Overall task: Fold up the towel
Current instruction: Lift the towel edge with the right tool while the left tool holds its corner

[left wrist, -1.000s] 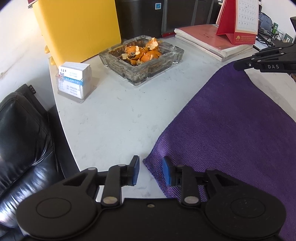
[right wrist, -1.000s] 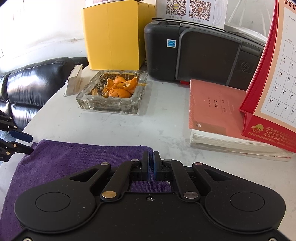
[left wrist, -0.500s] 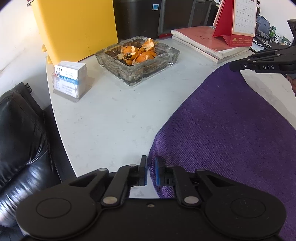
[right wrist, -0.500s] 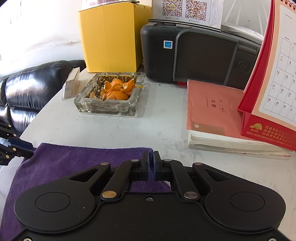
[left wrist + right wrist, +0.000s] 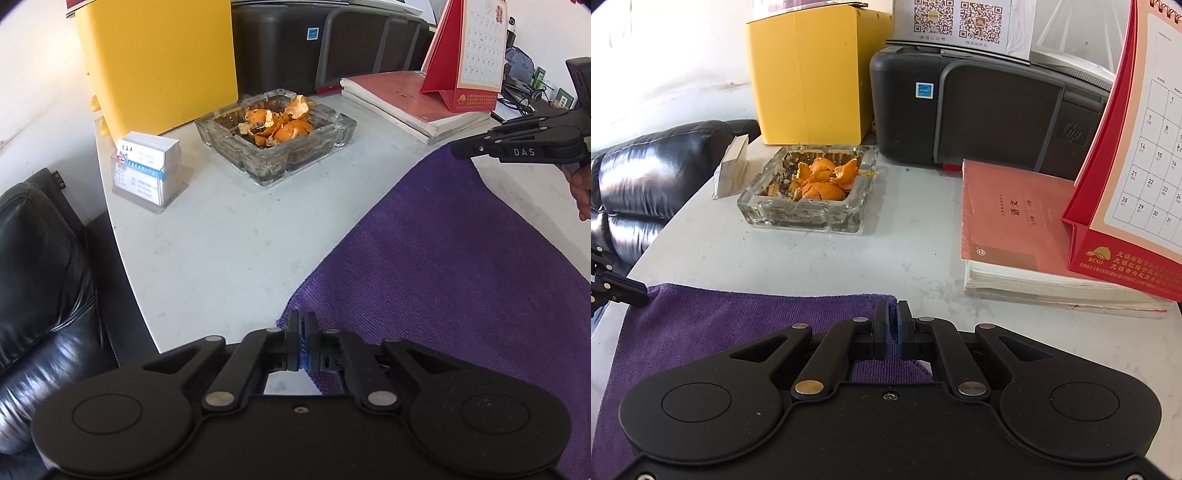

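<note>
The purple towel [image 5: 461,266] lies spread flat on the white worktop [image 5: 229,240], its far edge running across the right wrist view [image 5: 746,306]. The left tool [image 5: 302,325] is clenched on the towel's near left corner, pads pressed together with the cloth's tip between them; its jaws have just been closing. The right tool [image 5: 892,314] is likewise clenched, gripping the towel's far right corner, with a fold of purple cloth showing under its pads. In the left wrist view the right tool [image 5: 458,149] reaches in from the right edge onto that corner, and part of a hand [image 5: 581,184] shows behind it.

Beyond the towel, well apart from it, stands a glass ashtray [image 5: 809,199] filled with orange peel [image 5: 823,181]. A card holder [image 5: 146,170] sits to its left, near the worktop's edge. Behind are a yellow box [image 5: 809,74] and a black printer [image 5: 979,110]. To the right, a red book [image 5: 1008,221] lies on a stack, with a red calendar [image 5: 1130,177] standing on it. A black sofa [image 5: 40,277] sits beside the worktop.
</note>
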A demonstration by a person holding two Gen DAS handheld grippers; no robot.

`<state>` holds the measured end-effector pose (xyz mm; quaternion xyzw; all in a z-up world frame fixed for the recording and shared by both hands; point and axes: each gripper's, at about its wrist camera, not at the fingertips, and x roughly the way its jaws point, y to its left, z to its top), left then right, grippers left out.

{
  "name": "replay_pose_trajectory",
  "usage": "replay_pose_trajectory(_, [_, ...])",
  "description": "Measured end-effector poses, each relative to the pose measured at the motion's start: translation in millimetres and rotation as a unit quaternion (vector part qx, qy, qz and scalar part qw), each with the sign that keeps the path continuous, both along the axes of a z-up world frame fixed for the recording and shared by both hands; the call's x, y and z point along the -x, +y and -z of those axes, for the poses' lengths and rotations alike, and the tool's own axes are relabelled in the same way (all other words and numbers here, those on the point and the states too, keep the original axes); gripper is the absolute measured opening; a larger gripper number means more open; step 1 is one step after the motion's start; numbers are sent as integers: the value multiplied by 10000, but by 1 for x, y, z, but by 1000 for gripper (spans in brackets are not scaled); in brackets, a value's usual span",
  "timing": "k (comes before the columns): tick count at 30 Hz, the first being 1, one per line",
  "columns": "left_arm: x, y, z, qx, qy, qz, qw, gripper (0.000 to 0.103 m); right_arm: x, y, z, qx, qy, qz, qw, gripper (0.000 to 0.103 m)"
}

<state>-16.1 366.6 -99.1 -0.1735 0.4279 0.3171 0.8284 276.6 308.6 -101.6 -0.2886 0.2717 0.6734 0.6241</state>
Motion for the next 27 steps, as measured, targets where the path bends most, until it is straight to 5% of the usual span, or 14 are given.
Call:
replay_pose_trajectory(15, [-37,-62,-4,-78,15,1337,9910,2,3,-3,3,71,18,-14,10000,4])
replay_pose_trajectory(27, [-21,-63,-13,-64,35,1475,9890,4,-3,-2,5,82,73,109,9999,3])
